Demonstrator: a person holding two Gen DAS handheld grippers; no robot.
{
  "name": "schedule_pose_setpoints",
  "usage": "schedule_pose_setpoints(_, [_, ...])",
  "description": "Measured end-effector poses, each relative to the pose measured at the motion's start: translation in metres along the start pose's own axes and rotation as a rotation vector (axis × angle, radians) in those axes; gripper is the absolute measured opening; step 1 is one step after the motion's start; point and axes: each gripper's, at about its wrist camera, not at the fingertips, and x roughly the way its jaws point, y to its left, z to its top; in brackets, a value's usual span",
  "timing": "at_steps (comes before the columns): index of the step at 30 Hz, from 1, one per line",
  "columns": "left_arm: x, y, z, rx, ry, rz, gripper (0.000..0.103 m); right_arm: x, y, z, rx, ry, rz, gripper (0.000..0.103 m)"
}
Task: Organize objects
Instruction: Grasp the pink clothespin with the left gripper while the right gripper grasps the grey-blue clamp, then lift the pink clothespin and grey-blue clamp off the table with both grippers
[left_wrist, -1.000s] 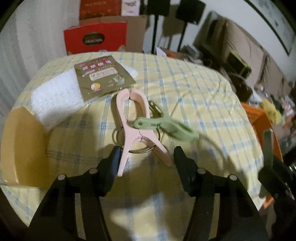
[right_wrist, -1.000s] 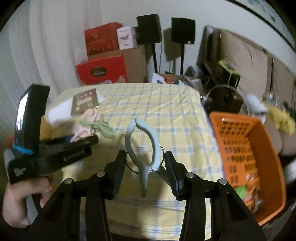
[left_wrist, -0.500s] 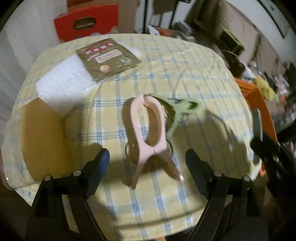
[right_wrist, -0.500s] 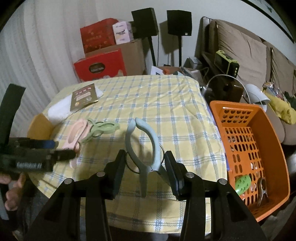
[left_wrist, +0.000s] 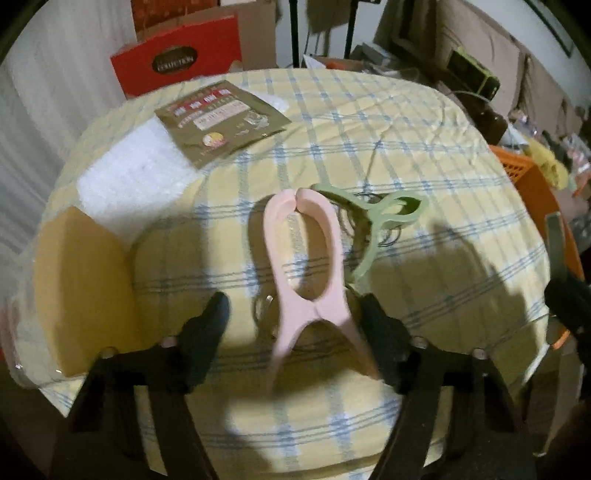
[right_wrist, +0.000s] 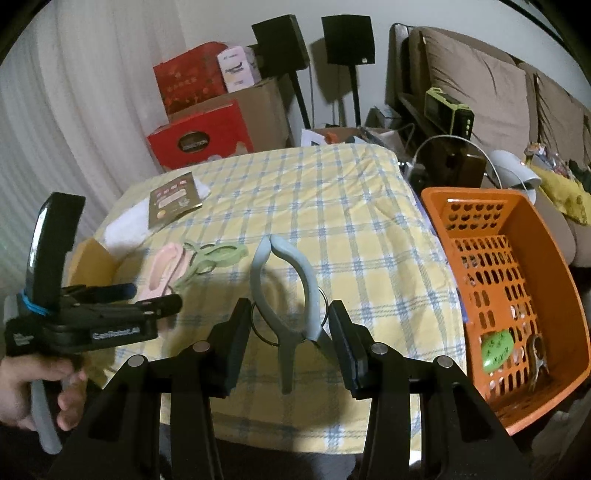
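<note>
Left wrist view: left gripper (left_wrist: 293, 319) closing, large pink plastic clothes clip (left_wrist: 308, 273) between jaws, right pad touching handle, left pad clear; green plastic clip (left_wrist: 373, 218) just beside, on yellow checked tablecloth (left_wrist: 424, 155). Right wrist view alone shows right gripper (right_wrist: 286, 332) clamped on grey-blue plastic clip (right_wrist: 284, 291), orange perforated plastic basket (right_wrist: 524, 295) beside table, hand (right_wrist: 33, 391) gripping left tool's handle, angled down.

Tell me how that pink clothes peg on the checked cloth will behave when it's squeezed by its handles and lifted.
The pink clothes peg looks like rigid moulded plastic, so it should probably stay stiff rather than flop. It appears thin and hollow in outline, so likely light. Its handles splay apart around a metal ring, so squeezing them would probably open its tips, and the smooth plastic might slip or twist.
</note>
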Motion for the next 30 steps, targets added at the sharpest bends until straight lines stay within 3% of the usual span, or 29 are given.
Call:
schedule_pose_setpoints(1, [-0.002, 0.004, 0.000, -0.016, -0.001, 0.009, 0.049, 0.000, 0.002, -0.001, -0.003, 0.004, -0.003, 0.044])
schedule_pose_setpoints(13, [-0.014, 0.021, -0.005, -0.080, 0.036, -0.054, 0.049, 0.003, 0.001, -0.010, 0.008, 0.061, 0.022, 0.044])
schedule_pose_setpoints(17, [-0.040, 0.021, -0.007, -0.077, -0.002, -0.054, 0.049, -0.005, 0.001, -0.005, -0.024, 0.055, 0.000, 0.043])
schedule_pose_setpoints(24, [-0.097, 0.021, -0.011, -0.065, -0.097, -0.024, 0.049, -0.039, 0.014, -0.002, -0.065, 0.003, 0.046, 0.043])
schedule_pose_setpoints(30, [-0.154, 0.023, -0.013, -0.082, -0.238, -0.001, 0.049, -0.086, 0.026, 0.002, -0.108, -0.082, 0.053, 0.043])
